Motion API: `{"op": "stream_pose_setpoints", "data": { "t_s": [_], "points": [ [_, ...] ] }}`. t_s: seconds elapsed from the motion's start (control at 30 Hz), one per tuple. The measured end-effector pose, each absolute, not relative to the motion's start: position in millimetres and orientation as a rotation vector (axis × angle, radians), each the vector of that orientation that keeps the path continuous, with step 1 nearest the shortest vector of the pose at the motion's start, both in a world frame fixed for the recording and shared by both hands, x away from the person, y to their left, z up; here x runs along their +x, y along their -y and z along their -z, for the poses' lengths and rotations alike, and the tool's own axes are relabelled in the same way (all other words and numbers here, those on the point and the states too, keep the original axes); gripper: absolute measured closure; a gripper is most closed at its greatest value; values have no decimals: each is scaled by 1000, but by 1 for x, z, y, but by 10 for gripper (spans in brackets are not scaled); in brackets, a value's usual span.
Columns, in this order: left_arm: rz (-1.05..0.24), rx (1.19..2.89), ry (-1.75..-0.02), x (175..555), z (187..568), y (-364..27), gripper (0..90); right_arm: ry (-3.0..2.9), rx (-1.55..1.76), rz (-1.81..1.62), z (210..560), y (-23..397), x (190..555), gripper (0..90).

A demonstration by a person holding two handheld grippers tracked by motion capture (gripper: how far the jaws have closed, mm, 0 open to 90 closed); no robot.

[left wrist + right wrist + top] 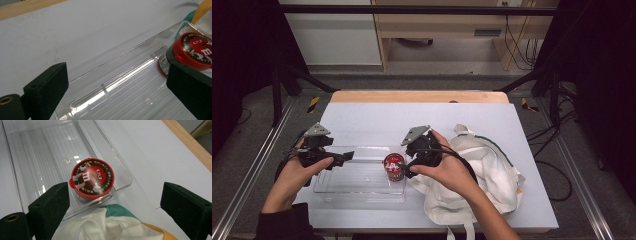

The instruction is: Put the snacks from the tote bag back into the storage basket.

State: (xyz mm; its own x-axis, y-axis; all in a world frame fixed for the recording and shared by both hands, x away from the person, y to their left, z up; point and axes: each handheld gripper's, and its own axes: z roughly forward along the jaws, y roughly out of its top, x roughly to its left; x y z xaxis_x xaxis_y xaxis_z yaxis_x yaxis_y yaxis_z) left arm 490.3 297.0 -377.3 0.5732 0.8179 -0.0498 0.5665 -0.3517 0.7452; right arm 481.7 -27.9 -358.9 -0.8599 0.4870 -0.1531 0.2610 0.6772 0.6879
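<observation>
Candy tub standing in the clear tray, both grippers spread and holding nothing.

The red-lidded candy tub [394, 166] stands upright in the right end of the clear plastic tray [357, 192], close to that end's wall, and the tray lies near the table's [377, 120] front edge, left of centre. Just beside that end of the tray, a white cloth bag [482, 170] with green trim lies toward the table's front right corner. The right gripper [408, 168] hovers above the tub with jaws wide apart, touching nothing. The left gripper [344, 157] hangs over the tray's left end, jaws likewise apart and empty.
</observation>
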Motion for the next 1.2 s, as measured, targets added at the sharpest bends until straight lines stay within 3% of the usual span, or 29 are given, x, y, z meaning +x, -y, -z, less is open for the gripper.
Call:
{"op": "stream_pose_setpoints", "data": {
  "t_s": [1.2],
  "points": [
    [-448, 2060, -1078, 486, 371, -291, 39, -2275, 911, -1020, 329, 132, 465, 85]
  ]
}}
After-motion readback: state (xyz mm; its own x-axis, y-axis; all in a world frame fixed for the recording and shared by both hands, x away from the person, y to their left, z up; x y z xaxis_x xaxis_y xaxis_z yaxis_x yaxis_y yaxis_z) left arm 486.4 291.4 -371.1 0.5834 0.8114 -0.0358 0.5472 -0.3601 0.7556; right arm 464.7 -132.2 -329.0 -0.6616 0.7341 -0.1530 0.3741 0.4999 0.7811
